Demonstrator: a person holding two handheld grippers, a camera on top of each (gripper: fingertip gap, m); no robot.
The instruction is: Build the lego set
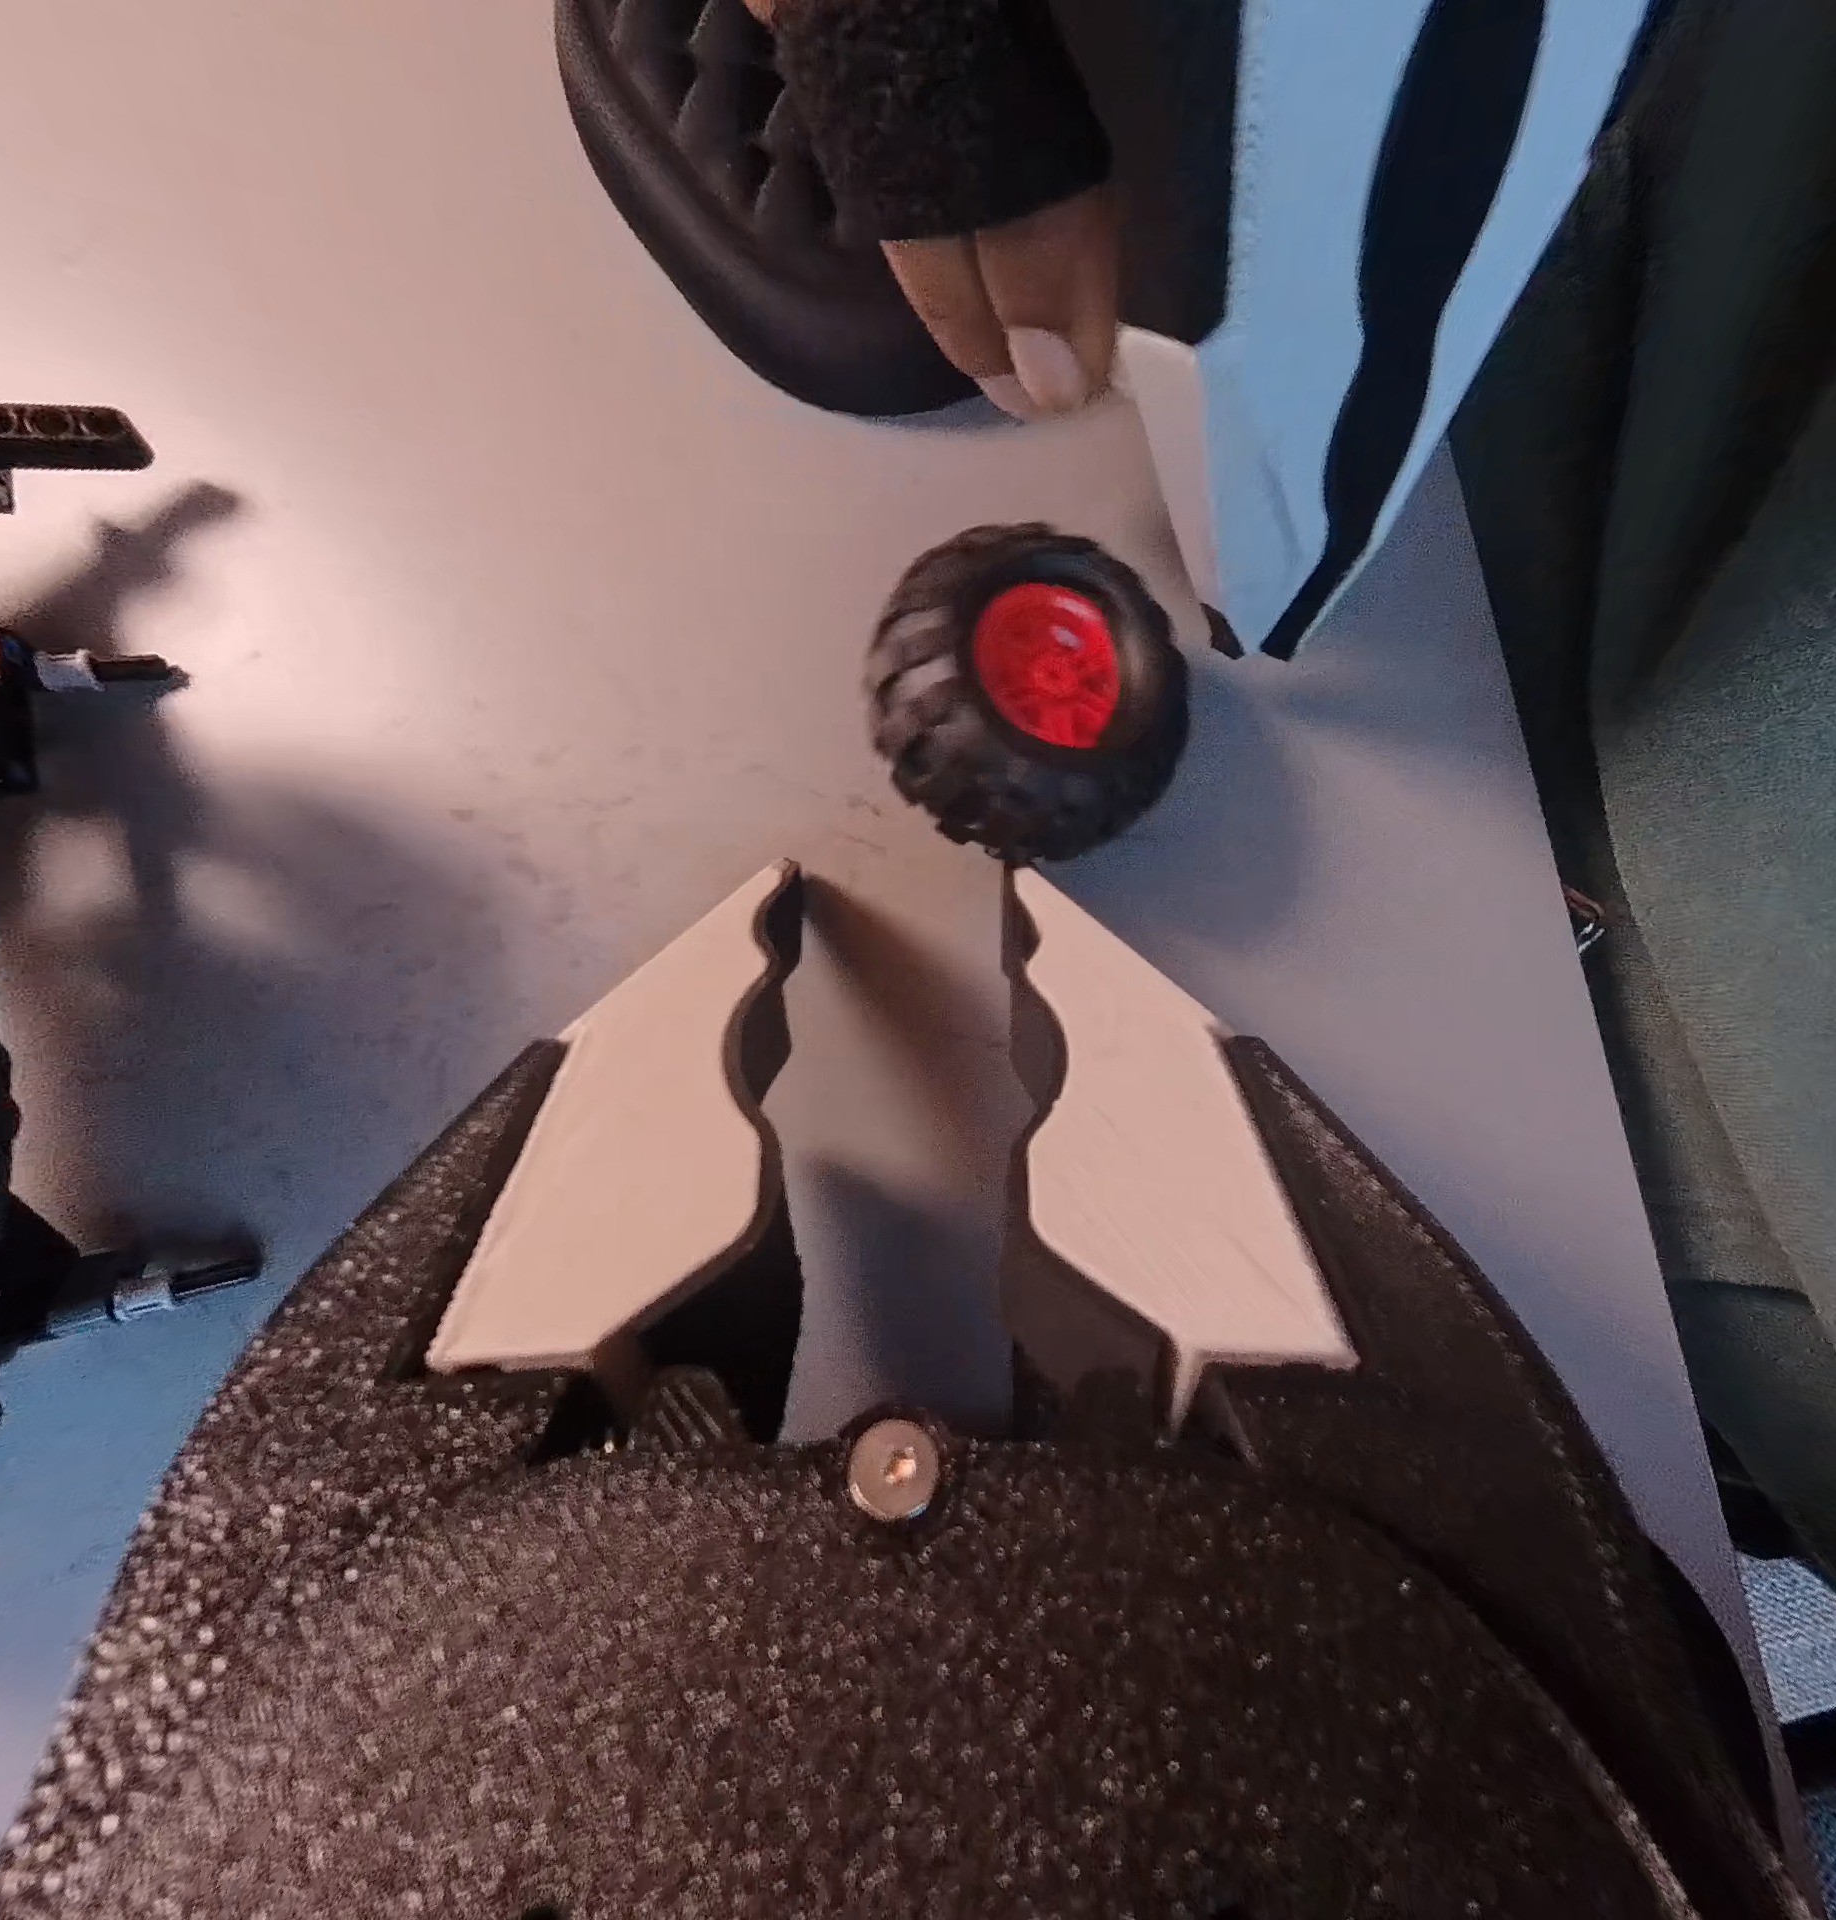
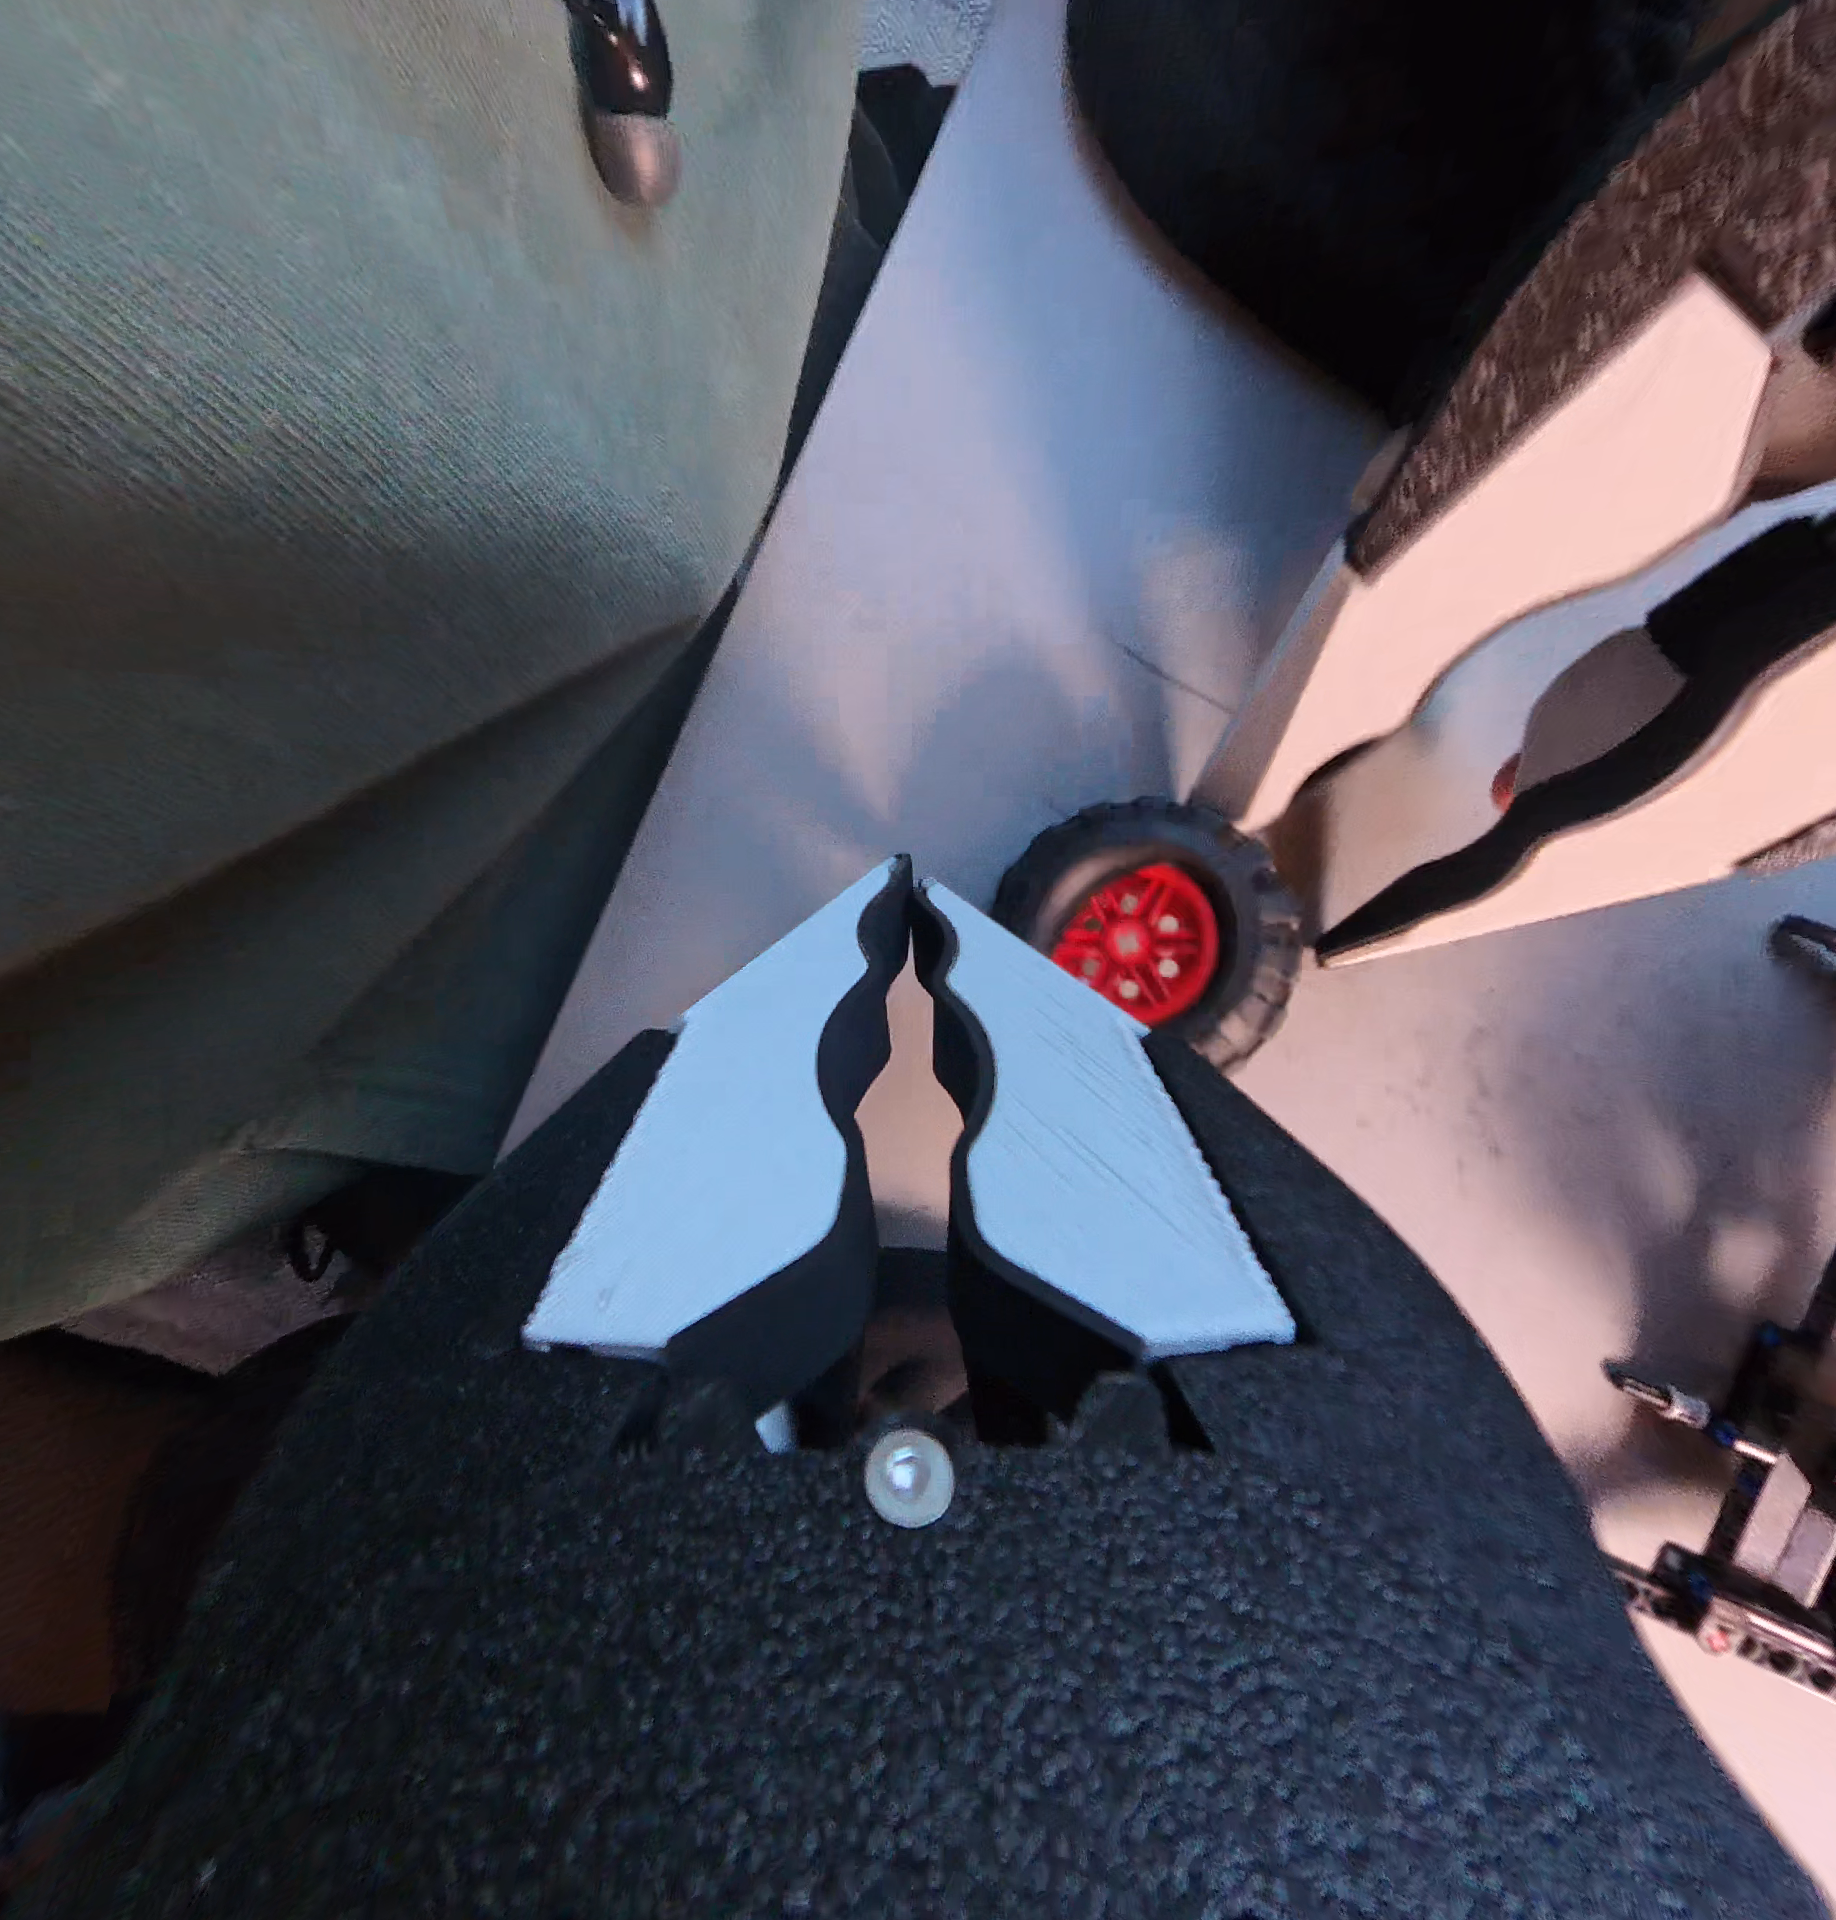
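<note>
I saw the black wheel [image 1: 1028, 698] with its red hub lying on the white table [image 1: 478, 312], just beyond my left gripper [image 1: 898, 878], whose fingers stood apart. My right gripper [image 2: 912, 881], beside the wheel, had its tips together, holding nothing.

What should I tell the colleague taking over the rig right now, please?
Left gripper: open, empty, just short of the wheel.
Right gripper: shut, empty, beside the same wheel.
The black-tyred, red-hubbed wheel lies loose near the table edge.
The dark, partly built frame sits further in, with bare axle pins.
Done: part of the frame. Left: probably pick up the wheel and fit it.
</note>
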